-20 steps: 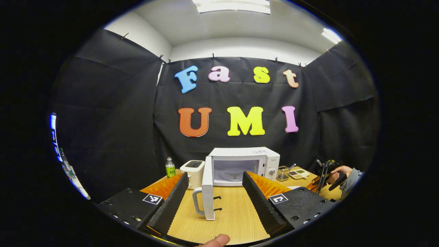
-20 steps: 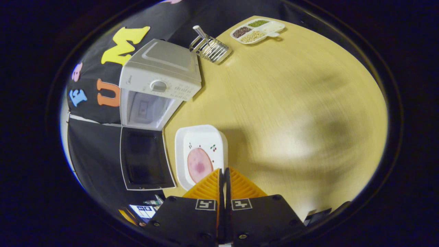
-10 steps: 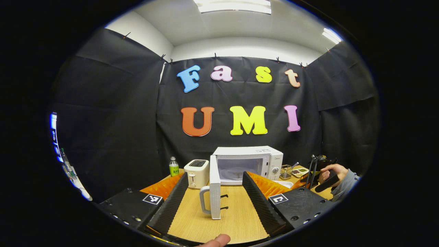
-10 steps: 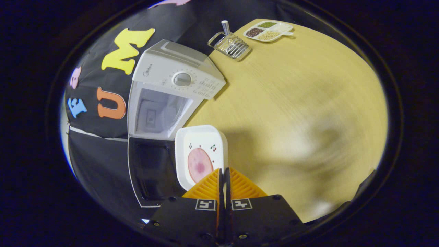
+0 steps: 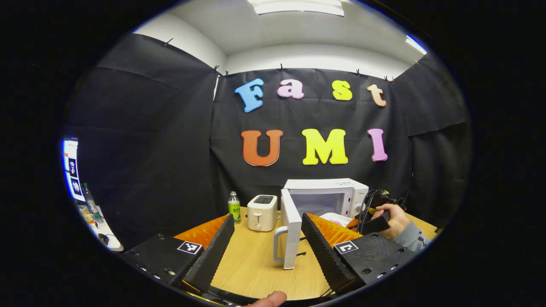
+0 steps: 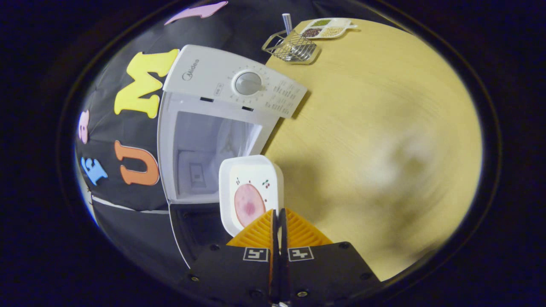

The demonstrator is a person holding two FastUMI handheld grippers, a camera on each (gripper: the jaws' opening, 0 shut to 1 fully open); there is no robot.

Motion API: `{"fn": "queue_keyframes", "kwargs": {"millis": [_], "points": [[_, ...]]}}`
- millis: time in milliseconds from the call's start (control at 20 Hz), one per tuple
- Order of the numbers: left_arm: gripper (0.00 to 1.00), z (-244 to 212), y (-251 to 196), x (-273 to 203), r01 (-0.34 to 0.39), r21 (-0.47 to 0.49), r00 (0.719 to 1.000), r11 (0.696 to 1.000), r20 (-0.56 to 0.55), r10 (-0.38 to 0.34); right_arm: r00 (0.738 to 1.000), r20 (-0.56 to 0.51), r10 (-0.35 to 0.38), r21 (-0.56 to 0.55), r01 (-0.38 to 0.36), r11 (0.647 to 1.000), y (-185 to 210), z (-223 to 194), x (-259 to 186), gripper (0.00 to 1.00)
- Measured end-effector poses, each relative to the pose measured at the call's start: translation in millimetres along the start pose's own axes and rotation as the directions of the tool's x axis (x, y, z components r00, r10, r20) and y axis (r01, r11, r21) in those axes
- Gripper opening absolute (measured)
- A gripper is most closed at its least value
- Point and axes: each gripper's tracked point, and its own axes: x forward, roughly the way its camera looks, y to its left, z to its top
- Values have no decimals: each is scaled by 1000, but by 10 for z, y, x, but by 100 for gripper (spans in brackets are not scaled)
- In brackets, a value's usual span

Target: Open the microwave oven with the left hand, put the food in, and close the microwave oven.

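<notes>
One plate with food, pinched at near rim by your right claw, before open microwave. Stiff, light, slippery: keep level. Left claw spread, empty.

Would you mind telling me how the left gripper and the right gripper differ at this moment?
The left gripper stands wide open and holds nothing, while the right gripper is shut on the rim of the white plate with its pink slice of food. The left one faces the edge of the open microwave door; the right one faces the microwave's open cavity. Both have ribbed orange fingers.
</notes>
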Motion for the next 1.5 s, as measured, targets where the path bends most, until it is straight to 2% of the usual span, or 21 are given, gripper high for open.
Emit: {"fn": "queue_keyframes", "kwargs": {"millis": [100, 250, 400, 500, 600, 750, 950, 1050, 1300, 1500], "points": [[96, -13, 98, 14, -20, 6, 1000, 1000, -9, 20, 998, 56, 9, 45, -12, 999, 171, 18, 164, 4], [96, -36, 177, 91, -31, 16, 999, 999, -22, 32, 987, 159, 12, 52, -20, 998, 420, 71, 403, 4], [96, -94, 201, 226, -19, 16, 999, 1000, -31, 20, 978, 206, 21, 51, -32, 998, 610, 118, 696, 4], [96, -191, 211, 330, -19, 19, 999, 1000, -47, 20, 971, 229, 60, 51, -73, 996, 748, 177, 901, 4], [96, -284, 233, 412, -20, 20, 997, 1000, -70, 21, 959, 271, 80, 53, -98, 994, 811, 276, 1072, 5], [97, -374, 272, 546, -16, -7, 996, 1000, -93, 15, 934, 352, 62, 71, -93, 993, 787, 465, 1290, 5], [96, -387, 278, 643, -4, -24, 996, 1000, -85, 2, 927, 365, 83, 54, -110, 992, 852, 598, 1547, 5], [96, -413, 276, 677, -1, -16, 996, 1000, -87, 0, 923, 377, 71, 67, -104, 992, 855, 655, 1631, 5], [96, -531, 290, 775, -5, -14, 994, 1000, -111, 3, 895, 438, 79, 27, -101, 995, 917, 820, 1620, 9], [96, -591, 285, 803, -2, -31, 992, 1000, -126, -2, 893, 440, 97, -9, -104, 995, 947, 801, 1606, 13]]}}
